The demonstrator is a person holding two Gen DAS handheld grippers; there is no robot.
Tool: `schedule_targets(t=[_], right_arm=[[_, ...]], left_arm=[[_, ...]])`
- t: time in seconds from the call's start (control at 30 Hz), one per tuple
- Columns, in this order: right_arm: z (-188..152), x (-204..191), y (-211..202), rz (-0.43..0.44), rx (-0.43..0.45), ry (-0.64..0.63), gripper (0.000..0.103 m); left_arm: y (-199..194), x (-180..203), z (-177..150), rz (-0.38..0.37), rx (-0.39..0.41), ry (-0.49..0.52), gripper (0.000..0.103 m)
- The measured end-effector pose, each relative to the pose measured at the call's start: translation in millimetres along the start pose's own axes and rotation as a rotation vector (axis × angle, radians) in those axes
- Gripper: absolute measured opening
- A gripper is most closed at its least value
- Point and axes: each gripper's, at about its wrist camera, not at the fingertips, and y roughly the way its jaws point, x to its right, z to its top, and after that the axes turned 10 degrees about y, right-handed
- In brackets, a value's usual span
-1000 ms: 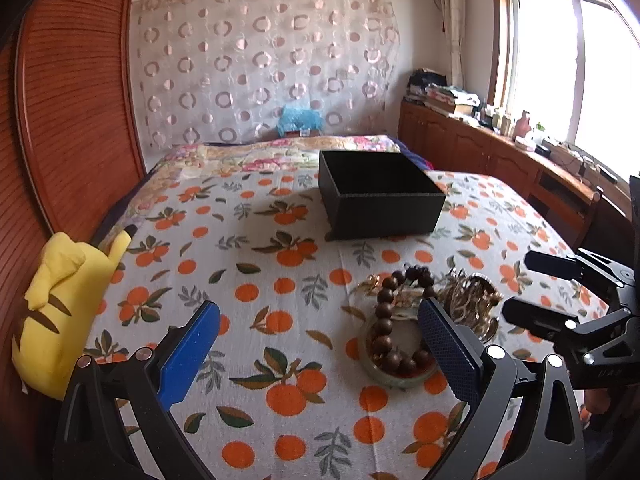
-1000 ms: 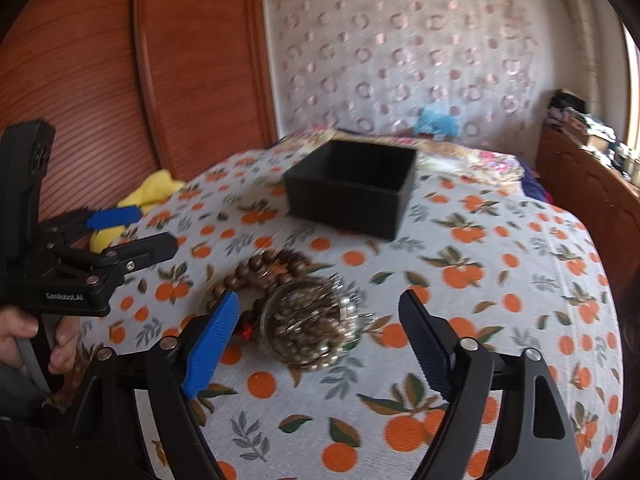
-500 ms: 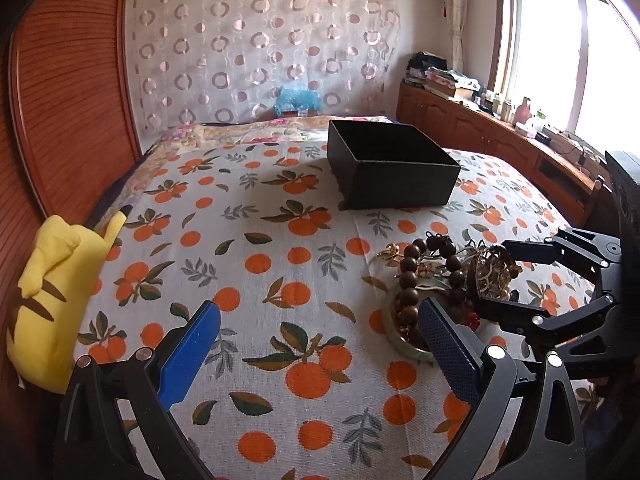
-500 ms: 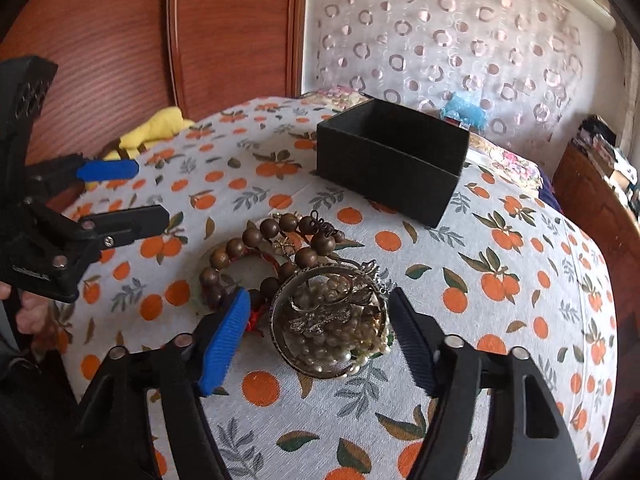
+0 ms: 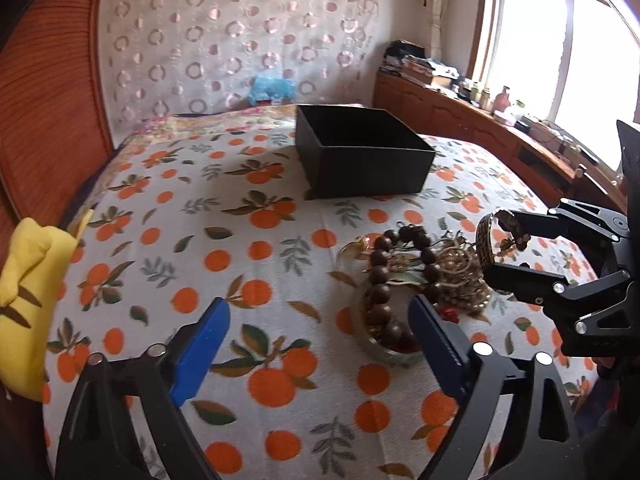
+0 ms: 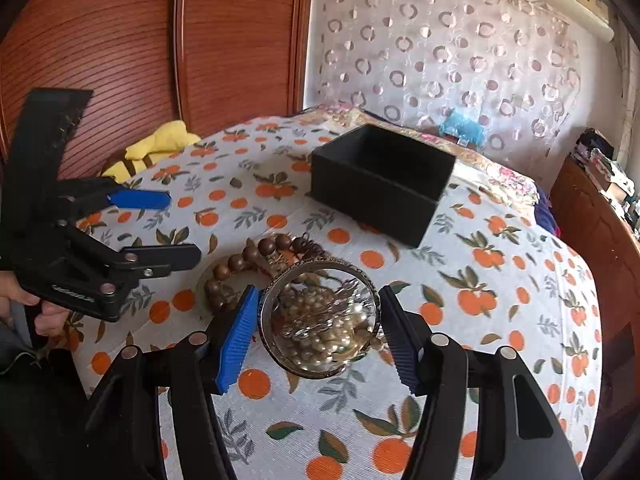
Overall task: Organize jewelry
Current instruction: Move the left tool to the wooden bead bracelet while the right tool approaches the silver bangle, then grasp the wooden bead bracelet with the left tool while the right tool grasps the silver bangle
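both claws narrowed: right claw (image 6: 316, 330) closing around one bangle (image 6: 320, 320); left claw (image 5: 320, 344) open, empty.

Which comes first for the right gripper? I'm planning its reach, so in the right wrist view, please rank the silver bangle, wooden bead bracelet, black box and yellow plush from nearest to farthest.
1. Silver bangle: between the closing jaws of the right gripper.
2. Wooden bead bracelet: just beyond, toward the left.
3. Black box: farther back, mid-bed.
4. Yellow plush: far left, by the wooden headboard.
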Motion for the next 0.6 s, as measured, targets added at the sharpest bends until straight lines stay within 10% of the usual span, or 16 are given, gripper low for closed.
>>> schedule_targets(t=[0.6], right_arm=[[1, 29, -17, -0.006, 0.063, 0.089, 0.063]], left_arm=[[32, 15, 18, -0.092, -0.049, 0.047, 0.040]])
